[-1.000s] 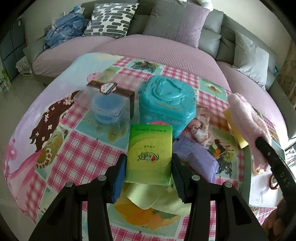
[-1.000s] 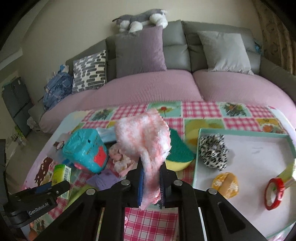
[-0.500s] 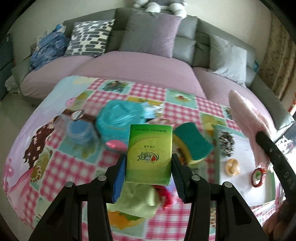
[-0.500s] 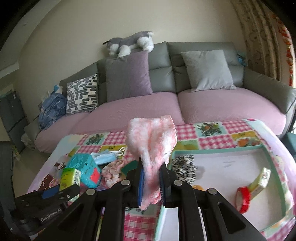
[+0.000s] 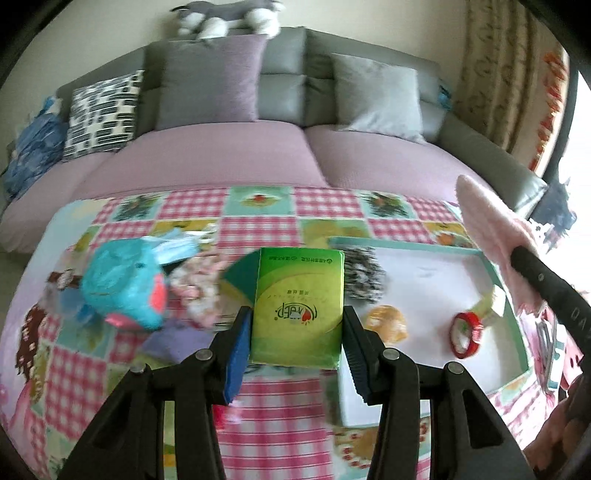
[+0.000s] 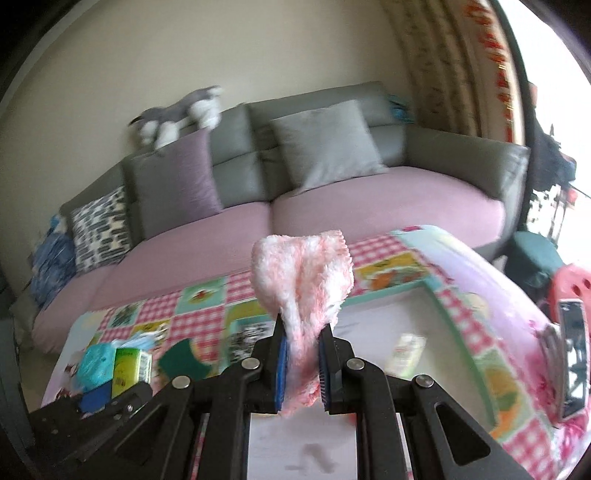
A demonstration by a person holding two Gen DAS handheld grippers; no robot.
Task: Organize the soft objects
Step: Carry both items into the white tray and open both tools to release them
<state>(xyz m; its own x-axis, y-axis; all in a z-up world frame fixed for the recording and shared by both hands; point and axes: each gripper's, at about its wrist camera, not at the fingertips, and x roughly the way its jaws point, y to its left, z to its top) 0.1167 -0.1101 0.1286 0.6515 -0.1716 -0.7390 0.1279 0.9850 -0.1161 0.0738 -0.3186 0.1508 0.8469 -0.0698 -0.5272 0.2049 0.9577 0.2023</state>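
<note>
Behind everything runs a grey sofa (image 5: 280,92) with mauve seat pads, square cushions leaning against its back and a plush dog (image 5: 225,16) lying along the top. Nearer the cameras, the tabletop (image 5: 258,221) wears a glossy cloth of pink gingham and picture squares. On its right side sits a shallow white tray (image 5: 424,266) with a teal rim, apparently the collecting place, since a leopard-print scrunchie (image 5: 364,273), an orange puff (image 5: 386,321) and a red tape roll (image 5: 465,334) already lie in it. To the tray's left the unsorted pile waits: a teal moulded plastic box (image 5: 122,288), a pale pink crumpled fabric piece (image 5: 199,284) and a green-and-yellow sponge (image 5: 240,280).

Left hand-held gripper (image 5: 295,343) is clamped on a green tissue pack (image 5: 298,306), its blue pads pressing the two long sides so the soft, film-wrapped block rides flat and level above the tabletop, close to the tray's near-left corner; that side grip likely keeps it from buckling. Right hand-held gripper (image 6: 302,363) is pinched shut on a fluffy pink-and-white cloth (image 6: 301,280), caught low at a fold so the shaggy bulk flops above the jaws, over the tray. Both soft things look to be headed for release into the tray.
</note>
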